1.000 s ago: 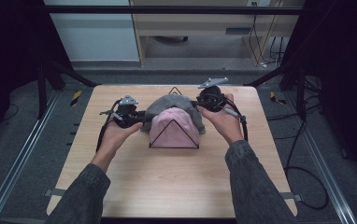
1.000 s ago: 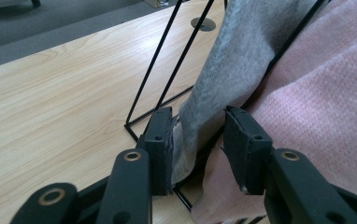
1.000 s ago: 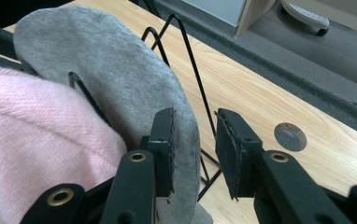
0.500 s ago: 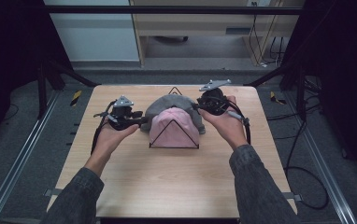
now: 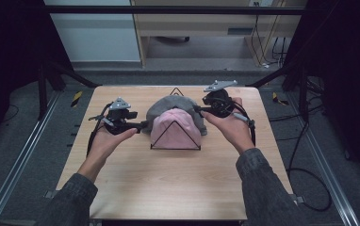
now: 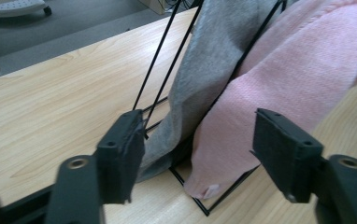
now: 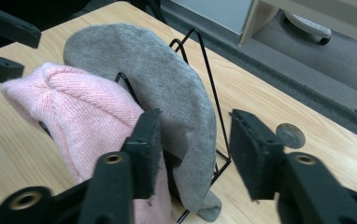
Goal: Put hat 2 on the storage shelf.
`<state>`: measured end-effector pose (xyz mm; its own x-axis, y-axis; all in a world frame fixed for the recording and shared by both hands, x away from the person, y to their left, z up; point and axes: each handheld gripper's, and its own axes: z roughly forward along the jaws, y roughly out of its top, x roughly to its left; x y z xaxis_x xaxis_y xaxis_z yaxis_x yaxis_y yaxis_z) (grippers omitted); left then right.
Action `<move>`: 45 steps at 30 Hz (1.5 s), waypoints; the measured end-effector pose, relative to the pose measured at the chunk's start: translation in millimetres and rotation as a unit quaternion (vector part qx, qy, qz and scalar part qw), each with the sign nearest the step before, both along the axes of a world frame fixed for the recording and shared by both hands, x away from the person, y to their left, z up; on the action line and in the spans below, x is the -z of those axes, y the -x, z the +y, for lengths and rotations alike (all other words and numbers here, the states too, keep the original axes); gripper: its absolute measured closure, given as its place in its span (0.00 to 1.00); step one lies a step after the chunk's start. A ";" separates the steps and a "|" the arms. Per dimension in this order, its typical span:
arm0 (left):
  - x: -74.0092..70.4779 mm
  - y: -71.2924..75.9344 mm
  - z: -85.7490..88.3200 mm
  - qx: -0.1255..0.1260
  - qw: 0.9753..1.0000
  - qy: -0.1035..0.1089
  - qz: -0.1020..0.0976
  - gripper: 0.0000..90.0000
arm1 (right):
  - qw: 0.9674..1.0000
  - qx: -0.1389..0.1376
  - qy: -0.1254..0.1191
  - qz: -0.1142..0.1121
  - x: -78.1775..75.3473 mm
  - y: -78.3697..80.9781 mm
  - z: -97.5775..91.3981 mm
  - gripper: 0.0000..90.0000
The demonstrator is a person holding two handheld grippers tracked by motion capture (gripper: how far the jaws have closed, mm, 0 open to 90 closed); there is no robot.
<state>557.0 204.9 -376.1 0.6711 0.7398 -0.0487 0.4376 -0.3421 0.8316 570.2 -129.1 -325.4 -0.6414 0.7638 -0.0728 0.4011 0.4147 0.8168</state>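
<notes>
A black wire rack stands mid-table with a pink knit hat over its front frame and a grey hat over the frame behind. My left gripper is at the hats' left side. Its jaws have just been opening and stand apart, with the pink hat's lower edge beyond the gap, untouched. My right gripper is at the hats' right side. Its jaws have also just been opening. The grey hat's edge hangs between them, clear of the right pad.
A small round metal disc lies on the wooden table to the right of the rack. Cables trail from both grippers across the table top. Dark frame posts and floor rails flank the table on both sides.
Both grippers' jaws have spread apart. The left hand has drawn slightly left, away from the hats. Both hats stay on the rack.
</notes>
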 end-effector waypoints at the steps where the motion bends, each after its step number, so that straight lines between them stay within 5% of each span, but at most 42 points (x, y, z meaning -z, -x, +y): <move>1: -1.4 2.7 -0.3 -0.001 1.000 0.001 0.002 0.32 | 1.000 0.002 0.002 -0.003 -0.3 1.0 0.0 0.52; 11: -4.8 18.5 -1.9 0.006 1.000 -0.009 0.000 0.12 | 1.000 0.018 -0.005 -0.024 -2.0 16.8 -5.5 0.28; 30: 11.0 51.7 23.2 0.008 0.999 -0.049 0.002 0.05 | 0.999 0.034 -0.010 -0.038 4.8 52.8 -38.4 0.16; 37: 20.8 65.6 33.7 0.018 0.998 -0.062 0.011 0.05 | 0.999 0.040 -0.005 -0.024 20.8 67.4 -53.0 0.10; 45: 45.1 75.7 43.9 0.024 0.994 -0.097 0.040 0.05 | 0.999 0.051 0.006 0.001 59.4 88.1 -72.0 0.09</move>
